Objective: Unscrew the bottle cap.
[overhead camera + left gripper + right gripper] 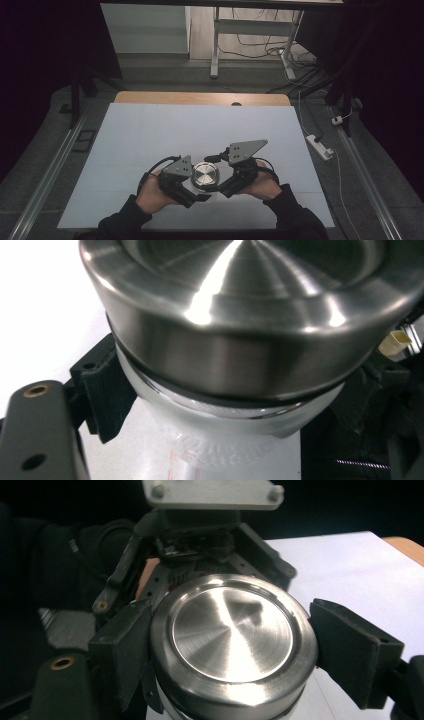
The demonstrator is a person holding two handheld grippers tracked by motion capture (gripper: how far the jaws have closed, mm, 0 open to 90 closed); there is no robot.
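A jar with a round brushed-steel lid [206, 176] stands on the white sheet [150, 130] near the table's front edge, between both hands. My left gripper [196, 182] comes in from the left and is shut on the jar's clear body [225, 440] just under the lid [240, 340]; its ribbed left pad [102, 390] presses the glass. From the right, my right gripper [218, 174] is shut on the lid [232, 630], with a black pad [122, 650] against each side of the rim. Behind the jar, the right gripper view shows the left gripper's body [210, 545].
The white sheet covers most of a wooden table, whose far edge [200, 97] shows bare. Beyond it on the floor stand a white desk frame [215, 45] and loose cables. A power strip [320, 146] lies on the floor to the right.
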